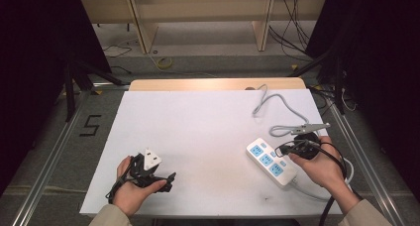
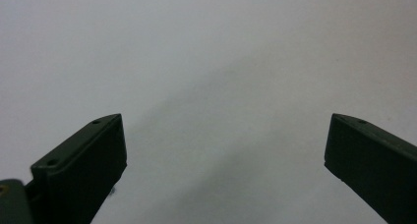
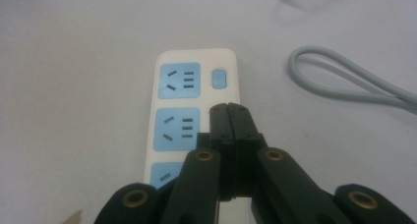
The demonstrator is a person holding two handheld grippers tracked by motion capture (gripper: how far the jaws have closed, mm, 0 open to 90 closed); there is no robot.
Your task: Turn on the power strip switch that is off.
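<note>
Fingers (image 3: pixel 228 118) of the right gripper (image 3: pixel 229 108) are pressed flat together with nothing between them, their tips poised over the white power strip (image 3: pixel 196 111), beside its middle blue socket and just short of the small blue switch (image 3: pixel 219 79) near the far end. From above, that gripper (image 1: pixel 297 145) sits in the person's right hand (image 1: pixel 319 164) at the right side of the table, right against the strip (image 1: pixel 270 161), which lies slanted on the white sheet (image 1: pixel 208 137) with its three blue sockets facing up. Whether the tips actually touch the strip's casing I cannot tell. A grey cable (image 1: pixel 277 104) loops across the sheet behind the strip and runs back toward the table's far edge; in the right gripper view a bend of it (image 3: pixel 344 81) lies to the right of the strip, apart from it. Over on the left side, the left gripper (image 1: pixel 153 174) rests in the person's left hand (image 1: pixel 133 186) near the front edge of the sheet, well apart from the strip. Its fingers (image 2: pixel 83 165) stand wide apart, holding nothing, with bare white sheet (image 2: pixel 221 86) between them. A white block (image 1: pixel 151 159) sits on top of that gripper.
</note>
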